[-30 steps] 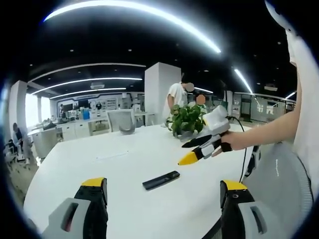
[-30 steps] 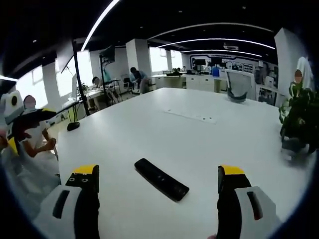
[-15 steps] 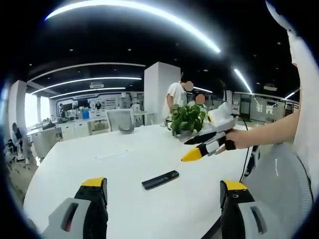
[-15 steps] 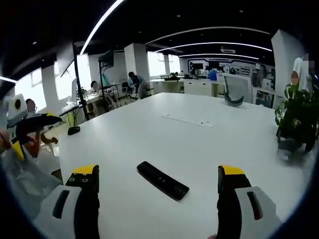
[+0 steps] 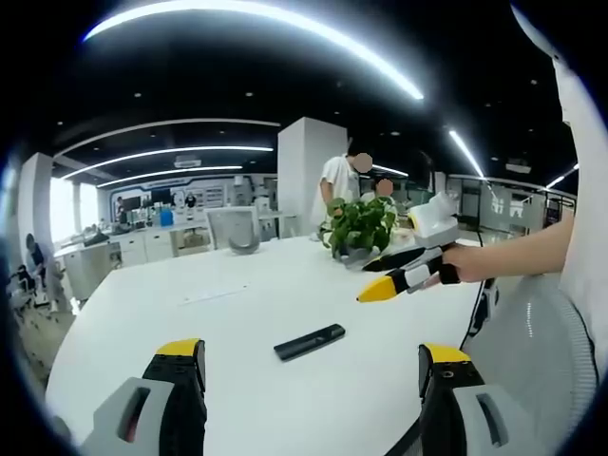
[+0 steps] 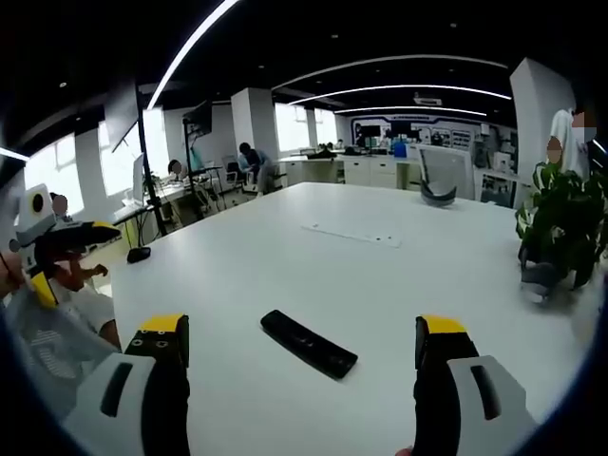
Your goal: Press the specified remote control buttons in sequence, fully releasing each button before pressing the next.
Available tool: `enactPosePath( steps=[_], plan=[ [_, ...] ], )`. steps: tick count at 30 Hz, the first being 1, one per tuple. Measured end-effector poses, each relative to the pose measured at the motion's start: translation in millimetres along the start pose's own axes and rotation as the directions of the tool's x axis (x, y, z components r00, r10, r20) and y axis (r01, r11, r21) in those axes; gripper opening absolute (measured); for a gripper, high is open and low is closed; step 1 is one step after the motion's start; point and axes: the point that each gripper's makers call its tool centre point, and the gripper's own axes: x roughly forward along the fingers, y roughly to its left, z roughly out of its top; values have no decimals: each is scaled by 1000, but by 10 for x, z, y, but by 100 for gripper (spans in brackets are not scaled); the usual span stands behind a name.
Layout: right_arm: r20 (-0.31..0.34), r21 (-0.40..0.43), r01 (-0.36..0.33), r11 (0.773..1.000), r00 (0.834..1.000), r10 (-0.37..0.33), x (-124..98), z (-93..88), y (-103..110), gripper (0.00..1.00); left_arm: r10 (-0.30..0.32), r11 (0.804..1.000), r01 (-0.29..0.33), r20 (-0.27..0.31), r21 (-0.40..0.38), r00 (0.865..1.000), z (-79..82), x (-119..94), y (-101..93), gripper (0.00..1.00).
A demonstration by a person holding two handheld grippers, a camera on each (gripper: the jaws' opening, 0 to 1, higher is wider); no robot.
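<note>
Left gripper (image 5: 302,375) hovered with jaws spread wide, holding nothing. Black remote (image 5: 309,342) lay flat on the white worktop (image 5: 237,304), untouched, between both grippers' jaws. Right gripper (image 6: 302,375) was likewise released above the worktop; potted plant (image 6: 556,228) stood at the far right.

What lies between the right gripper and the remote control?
Only bare white table: in the right gripper view, nothing separates the right gripper from the black remote control.

Right claw (image 5: 391,273): I've lifted it higher and farther right over the table (image 5: 237,313).
Left claw (image 6: 57,256): slightly lower, I'd say.
</note>
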Motion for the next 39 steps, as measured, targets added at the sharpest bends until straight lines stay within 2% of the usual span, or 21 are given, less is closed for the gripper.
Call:
enactPosePath(
  steps=[18, 26, 39],
  plan=[
    [81, -32, 56, 998, 995, -53, -337, 201, 53, 100, -21, 999, 22, -8, 36, 1000, -3, 5, -63, 98],
    [110, -35, 85, 996, 991, -81, -540, 247, 77, 100, -22, 999, 22, 0, 39, 1000, 15, -4, -67, 98],
    [144, 1, 172, 985, 975, -170, -872, 244, 44, 100, -44, 999, 44, 0, 12, 999, -11, -3, -77, 97]
  ],
)
